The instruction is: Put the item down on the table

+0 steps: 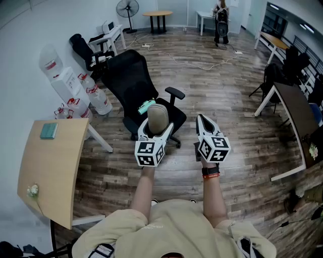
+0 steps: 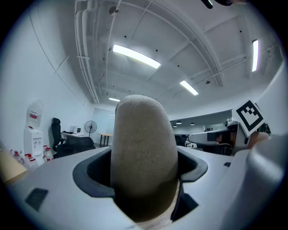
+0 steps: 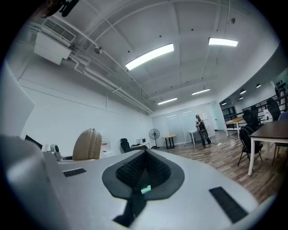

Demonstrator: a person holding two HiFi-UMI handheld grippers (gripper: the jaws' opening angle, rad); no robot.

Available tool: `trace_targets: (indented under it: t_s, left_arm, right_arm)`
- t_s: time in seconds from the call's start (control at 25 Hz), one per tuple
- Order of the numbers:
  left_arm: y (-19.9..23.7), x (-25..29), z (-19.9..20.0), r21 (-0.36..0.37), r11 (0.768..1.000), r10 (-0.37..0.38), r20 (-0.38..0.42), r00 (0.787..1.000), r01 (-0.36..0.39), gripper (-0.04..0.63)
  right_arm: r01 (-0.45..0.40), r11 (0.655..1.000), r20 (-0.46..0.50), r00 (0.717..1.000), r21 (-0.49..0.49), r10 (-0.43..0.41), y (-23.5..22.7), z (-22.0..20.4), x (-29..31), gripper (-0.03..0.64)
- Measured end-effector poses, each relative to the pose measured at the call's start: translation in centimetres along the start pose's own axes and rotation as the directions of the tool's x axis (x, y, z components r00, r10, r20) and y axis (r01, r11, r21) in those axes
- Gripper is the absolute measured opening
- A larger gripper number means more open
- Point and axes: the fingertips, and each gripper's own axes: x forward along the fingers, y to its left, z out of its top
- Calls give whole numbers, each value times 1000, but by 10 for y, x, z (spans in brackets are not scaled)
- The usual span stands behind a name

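Two grippers | left gripper (image 1: 156, 133) clamps tan item (image 2: 143, 143), wide | right gripper (image 3: 143, 175) clenched, empty

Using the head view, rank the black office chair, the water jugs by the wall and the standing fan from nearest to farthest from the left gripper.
From the left gripper, which is closed on the tan item:
1. Black office chair, directly ahead.
2. Water jugs, ahead and to the left, against the wall.
3. Standing fan, at the far end of the room.
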Motion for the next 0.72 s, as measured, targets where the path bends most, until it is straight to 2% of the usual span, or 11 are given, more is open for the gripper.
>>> trace_targets:
  t_s: [0.16,0.44,0.72]
  left_arm:
    - [21,-14,3,0,1000,-4,-1,1000,4,380]
    - [73,-50,7,2,999,46,8,999,-46,380]
    - [156,-119,14,15,990,141,13,990,-142,380]
  right_arm:
    - [-7,1000,-11,1000,9,7,25,-5,11,15]
    - [-60,997,-14,998,49,60,82,-20,39,15]
    - [-173,983,-28,984,61,175,191,-37,74,15]
